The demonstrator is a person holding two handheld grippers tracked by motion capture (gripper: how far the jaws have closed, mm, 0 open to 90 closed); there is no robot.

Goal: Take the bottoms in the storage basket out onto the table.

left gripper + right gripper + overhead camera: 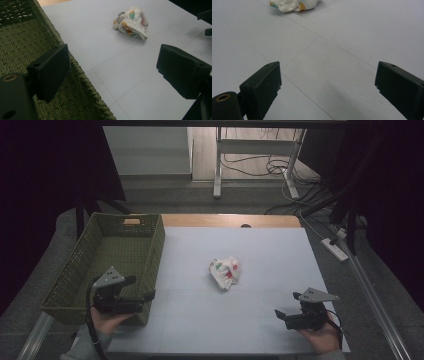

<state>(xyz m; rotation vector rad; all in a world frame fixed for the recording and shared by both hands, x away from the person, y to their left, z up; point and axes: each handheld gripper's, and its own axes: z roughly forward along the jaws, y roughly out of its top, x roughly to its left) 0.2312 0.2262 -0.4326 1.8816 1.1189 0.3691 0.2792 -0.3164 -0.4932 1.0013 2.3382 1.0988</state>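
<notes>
Crumpled cloth (225, 273) at table (260, 320) centre, clear of basket (80, 270); left gripper (140, 288) at near-left edge, right gripper (288, 304) at near-right corner; both jaws spread, empty; cloth about midway between, long axis toward near-right.

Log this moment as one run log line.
left gripper: open, over green woven basket corner | right gripper: open, above grey table | crumpled white patterned cloth: mid-table, untouched
</notes>
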